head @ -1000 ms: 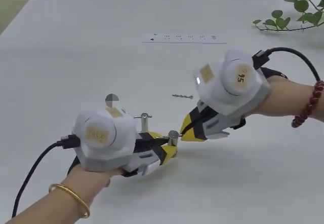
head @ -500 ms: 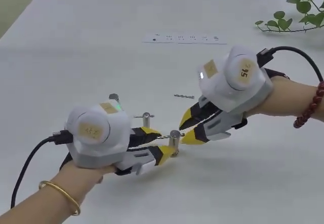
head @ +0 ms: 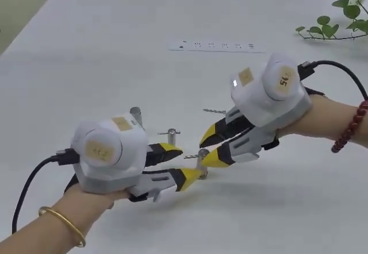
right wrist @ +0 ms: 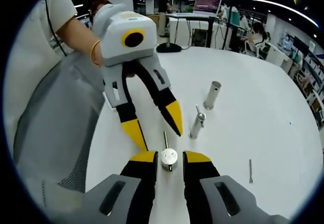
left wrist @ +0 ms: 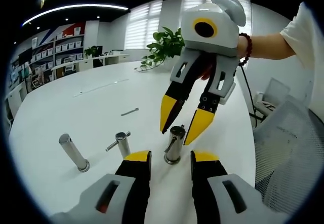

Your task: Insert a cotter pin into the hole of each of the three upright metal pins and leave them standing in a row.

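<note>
Three upright metal pins stand in a row on the white table [head: 86, 64]. The nearest pin [head: 202, 156] [left wrist: 174, 144] [right wrist: 169, 159] has a cotter pin [head: 192, 157] [right wrist: 165, 139] sticking out of its side. The middle pin [head: 171, 136] [left wrist: 122, 144] [right wrist: 197, 123] also carries a cotter pin. The far pin [head: 136, 116] [left wrist: 74, 153] [right wrist: 212, 95] is bare. My left gripper [head: 179, 162] [left wrist: 171, 159] [right wrist: 155, 126] and right gripper [head: 208, 146] [left wrist: 183, 125] [right wrist: 170, 157] face each other, both open, jaws either side of the nearest pin without touching it. A loose cotter pin [head: 214, 111] [left wrist: 129, 112] [right wrist: 250, 171] lies flat behind.
A white power strip [head: 211, 45] lies flat farther back on the table. A leafy green plant [head: 339, 18] [left wrist: 164, 44] reaches in at the back right. Cables trail from both grippers toward the person's arms.
Both grippers' jaws have spread open around the nearest pin; a second ago they were nearly closed at it. The left gripper has drawn back a little. The head camera has shifted.
</note>
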The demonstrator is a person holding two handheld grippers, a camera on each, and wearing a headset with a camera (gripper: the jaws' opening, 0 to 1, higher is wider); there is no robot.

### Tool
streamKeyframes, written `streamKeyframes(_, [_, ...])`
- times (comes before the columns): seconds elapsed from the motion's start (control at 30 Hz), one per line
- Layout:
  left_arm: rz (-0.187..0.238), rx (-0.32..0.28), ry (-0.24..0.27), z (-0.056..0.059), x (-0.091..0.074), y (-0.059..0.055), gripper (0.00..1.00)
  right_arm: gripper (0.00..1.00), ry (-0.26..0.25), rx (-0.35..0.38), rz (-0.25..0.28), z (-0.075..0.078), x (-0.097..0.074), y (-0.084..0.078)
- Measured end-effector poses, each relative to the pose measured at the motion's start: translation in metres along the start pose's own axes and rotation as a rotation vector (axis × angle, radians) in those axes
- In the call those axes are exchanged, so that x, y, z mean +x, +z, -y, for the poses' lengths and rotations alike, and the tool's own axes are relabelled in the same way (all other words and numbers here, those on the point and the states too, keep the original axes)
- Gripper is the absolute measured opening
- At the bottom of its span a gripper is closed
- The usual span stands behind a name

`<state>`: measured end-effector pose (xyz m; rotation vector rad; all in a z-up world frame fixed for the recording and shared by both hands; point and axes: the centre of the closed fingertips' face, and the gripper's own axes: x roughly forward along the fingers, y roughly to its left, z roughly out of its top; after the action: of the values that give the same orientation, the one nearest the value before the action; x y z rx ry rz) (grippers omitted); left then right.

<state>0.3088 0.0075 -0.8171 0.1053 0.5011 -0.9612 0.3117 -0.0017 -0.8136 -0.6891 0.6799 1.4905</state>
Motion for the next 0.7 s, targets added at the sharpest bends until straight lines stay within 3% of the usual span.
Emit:
streamKeyframes(0.47, [0.012, 0.004, 0.007, -0.001, -0.01, 0.001, 0.33, 0.16, 0.021, -0.025, 0.026, -0.003, 0.007, 0.0])
streamKeyframes(0.7, [0.029, -0.012, 0.01, 0.001, -0.017, 0.002, 0.34, 0.15, 0.009, -0.025, 0.04, -0.003, 0.007, 0.0])
